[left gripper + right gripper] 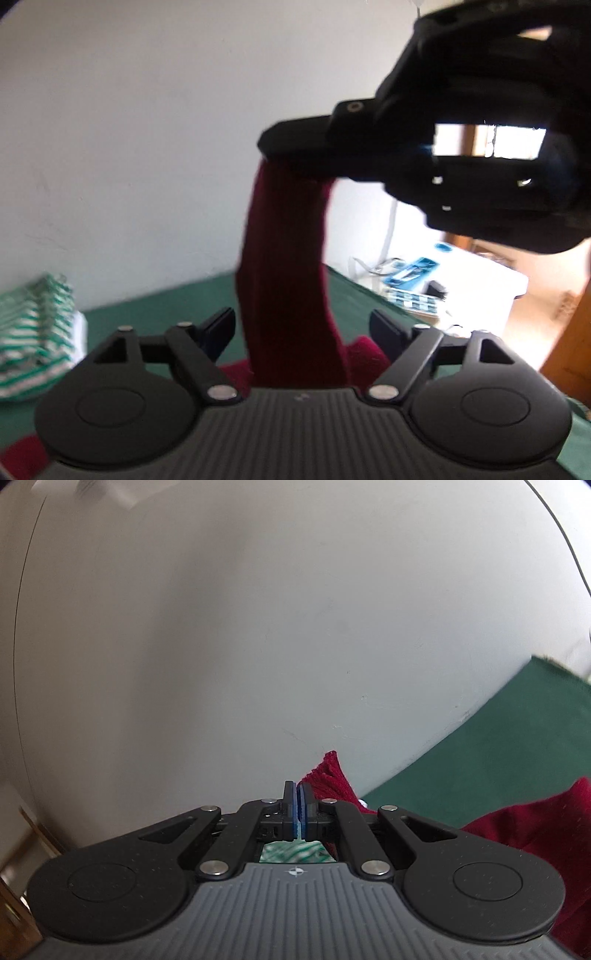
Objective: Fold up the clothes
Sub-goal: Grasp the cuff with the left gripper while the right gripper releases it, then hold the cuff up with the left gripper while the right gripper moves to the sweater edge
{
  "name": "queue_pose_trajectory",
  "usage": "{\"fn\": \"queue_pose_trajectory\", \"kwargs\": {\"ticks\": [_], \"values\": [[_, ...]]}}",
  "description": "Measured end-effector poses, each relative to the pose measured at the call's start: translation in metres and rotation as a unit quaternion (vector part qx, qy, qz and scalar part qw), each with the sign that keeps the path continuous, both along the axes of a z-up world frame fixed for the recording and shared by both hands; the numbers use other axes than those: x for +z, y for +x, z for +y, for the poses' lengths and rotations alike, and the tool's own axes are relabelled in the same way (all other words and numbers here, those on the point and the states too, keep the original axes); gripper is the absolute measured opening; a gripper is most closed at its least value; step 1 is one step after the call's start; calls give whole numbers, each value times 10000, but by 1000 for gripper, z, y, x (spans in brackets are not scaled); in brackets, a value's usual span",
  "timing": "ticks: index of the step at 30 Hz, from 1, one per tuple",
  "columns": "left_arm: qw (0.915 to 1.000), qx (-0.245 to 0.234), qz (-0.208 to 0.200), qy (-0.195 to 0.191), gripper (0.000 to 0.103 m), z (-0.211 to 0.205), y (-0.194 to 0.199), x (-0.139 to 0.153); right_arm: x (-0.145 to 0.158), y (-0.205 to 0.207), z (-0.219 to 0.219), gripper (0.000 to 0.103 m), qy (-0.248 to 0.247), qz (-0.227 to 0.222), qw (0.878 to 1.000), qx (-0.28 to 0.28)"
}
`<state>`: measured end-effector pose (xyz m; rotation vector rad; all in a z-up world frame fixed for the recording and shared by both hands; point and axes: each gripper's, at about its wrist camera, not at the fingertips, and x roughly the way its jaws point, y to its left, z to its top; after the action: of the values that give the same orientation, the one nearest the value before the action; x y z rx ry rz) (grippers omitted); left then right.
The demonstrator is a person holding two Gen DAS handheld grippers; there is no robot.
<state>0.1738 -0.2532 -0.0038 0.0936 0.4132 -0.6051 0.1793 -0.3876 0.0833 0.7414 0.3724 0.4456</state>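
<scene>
A dark red garment [288, 266] hangs in a long strip from my right gripper [284, 147], which reaches in from the upper right and is shut on the cloth's top end. The strip's lower part drops to the green table [166, 306] between the fingers of my left gripper [303, 328]. Those fingers stand open, one on each side, and neither pad presses on the cloth. In the right wrist view my right gripper [298, 805] has its blue pads together, with a pinch of red garment [330, 775] sticking out beside them. More red cloth bulges at the right.
A stack of green-and-white striped clothes [33, 332] lies at the table's left. A white wall [129, 166] runs behind the table. Beyond the right edge stand a white table with blue items [424, 273] and a wooden door [572, 332].
</scene>
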Motion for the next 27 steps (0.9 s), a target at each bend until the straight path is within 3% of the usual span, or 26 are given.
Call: {"fn": "queue_pose_trajectory", "kwargs": {"ticks": [1,2,4,9,11,13,15,17,18,20,22,25,27], "values": [[10000,26,52,0,64,-1,2,0,1,-4,2,2,-125,-47,9999,-1],[9999,46,115,-10,38,-2,5,0,3,-8,4,2,-252,-91,9996,-5],[9997,151,207,0,5,-4,8,1,6,-15,10,2,-504,-158,9986,-26],[9984,466,304,-105,4,1,10,-1,16,-37,20,11,-961,-465,9942,-96],[9973,548,440,-214,3,7,14,-3,20,-56,13,50,-985,-707,9919,-378],[9963,637,477,-335,3,15,20,-4,20,-79,-2,66,-1043,-844,9877,-802],[9946,691,584,-504,3,38,29,8,8,-97,-13,58,-1440,-567,9831,-982],[9942,665,575,-627,3,42,33,17,-18,-111,-21,45,-1777,115,9783,-1058],[9943,637,532,-665,3,41,32,23,-36,-116,-26,45,-1726,563,9775,-1077],[9947,593,430,-715,3,41,31,34,-77,-124,-41,45,-1290,1488,9739,-1128],[9952,563,307,-735,3,41,34,44,-116,-133,-61,45,-398,2155,9665,-1339],[9961,529,136,-694,3,37,36,63,-157,-143,-81,43,1388,2413,9500,-1415],[9966,511,28,-647,3,33,36,75,-176,-137,-84,30,2188,2383,9371,-1310]]}}
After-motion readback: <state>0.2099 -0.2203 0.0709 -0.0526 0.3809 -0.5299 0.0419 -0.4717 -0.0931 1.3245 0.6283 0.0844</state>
